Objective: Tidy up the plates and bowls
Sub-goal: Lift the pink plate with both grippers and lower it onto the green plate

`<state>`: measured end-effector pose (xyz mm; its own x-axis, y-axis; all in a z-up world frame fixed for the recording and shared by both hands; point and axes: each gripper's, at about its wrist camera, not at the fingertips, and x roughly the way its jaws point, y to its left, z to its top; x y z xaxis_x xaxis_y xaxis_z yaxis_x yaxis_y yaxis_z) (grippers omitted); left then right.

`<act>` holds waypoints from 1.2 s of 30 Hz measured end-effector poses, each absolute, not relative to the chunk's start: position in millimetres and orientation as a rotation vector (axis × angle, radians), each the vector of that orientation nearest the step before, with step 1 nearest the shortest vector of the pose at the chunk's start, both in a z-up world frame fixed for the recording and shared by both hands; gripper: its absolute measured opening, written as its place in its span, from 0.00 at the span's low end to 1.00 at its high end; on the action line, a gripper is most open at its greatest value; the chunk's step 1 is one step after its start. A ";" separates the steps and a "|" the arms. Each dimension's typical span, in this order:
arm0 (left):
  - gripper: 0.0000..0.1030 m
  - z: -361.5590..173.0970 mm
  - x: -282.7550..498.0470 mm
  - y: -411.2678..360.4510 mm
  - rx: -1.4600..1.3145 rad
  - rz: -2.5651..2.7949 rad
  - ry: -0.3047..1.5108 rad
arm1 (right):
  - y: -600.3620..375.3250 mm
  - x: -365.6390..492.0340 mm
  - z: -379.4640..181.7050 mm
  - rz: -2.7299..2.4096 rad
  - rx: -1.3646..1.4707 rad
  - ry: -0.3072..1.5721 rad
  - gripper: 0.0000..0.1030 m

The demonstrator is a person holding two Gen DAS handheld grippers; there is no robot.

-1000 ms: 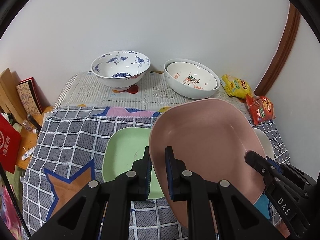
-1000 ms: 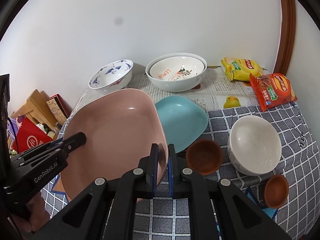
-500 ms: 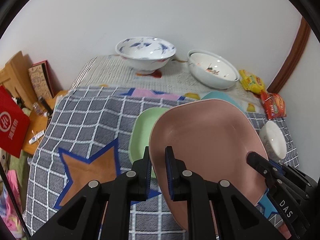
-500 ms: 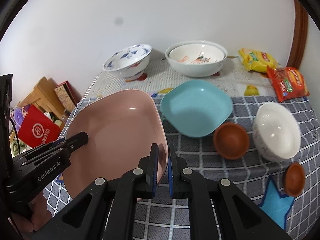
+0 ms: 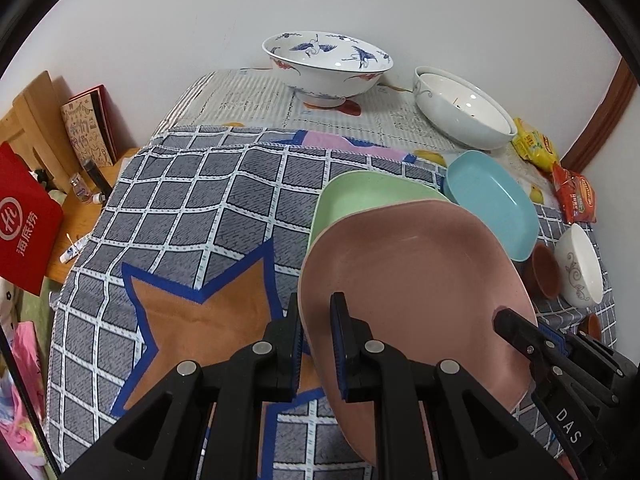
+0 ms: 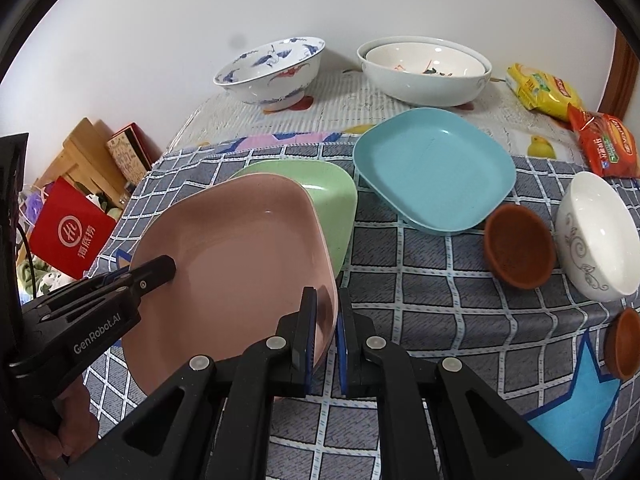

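Observation:
Both grippers are shut on the pink plate [image 5: 416, 280], also seen in the right wrist view [image 6: 236, 256]. My left gripper [image 5: 317, 340] clamps its left rim; my right gripper [image 6: 326, 332] clamps its right rim. The plate hangs tilted above the checked cloth, partly over the green plate [image 5: 372, 200] [image 6: 324, 196]. A blue plate [image 6: 432, 168] lies to the right. A blue-patterned bowl [image 6: 272, 68] and two nested white bowls [image 6: 424, 70] stand at the back.
A white bowl [image 6: 600, 232] and two small brown bowls [image 6: 518, 252] [image 6: 622, 342] lie on the right of the checked cloth [image 5: 192, 220]. Snack packets [image 6: 540, 88] lie at the back right. A red bag [image 5: 24, 220] and wooden items stand off the left edge.
Both grippers have carried the pink plate back toward me and to the left; it now uncovers more of the green and blue plates. Both grips stay shut.

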<state>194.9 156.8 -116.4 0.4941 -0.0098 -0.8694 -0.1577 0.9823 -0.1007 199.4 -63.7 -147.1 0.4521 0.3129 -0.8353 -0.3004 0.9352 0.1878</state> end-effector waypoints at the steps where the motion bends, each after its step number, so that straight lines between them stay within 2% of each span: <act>1: 0.13 -117.0 197.1 157.6 -0.173 0.088 1.052 | -62.4 201.0 -148.0 0.377 0.013 1.036 0.10; 36: 0.13 -144.0 267.8 164.4 -0.127 -0.001 1.037 | -44.1 235.1 -169.1 0.299 0.023 1.042 0.14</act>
<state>267.8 164.4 -144.0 0.5096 -0.0604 -0.8583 -0.0595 0.9927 -0.1052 235.1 -44.1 -169.1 0.4675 0.2547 -0.8465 -0.2325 0.9593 0.1602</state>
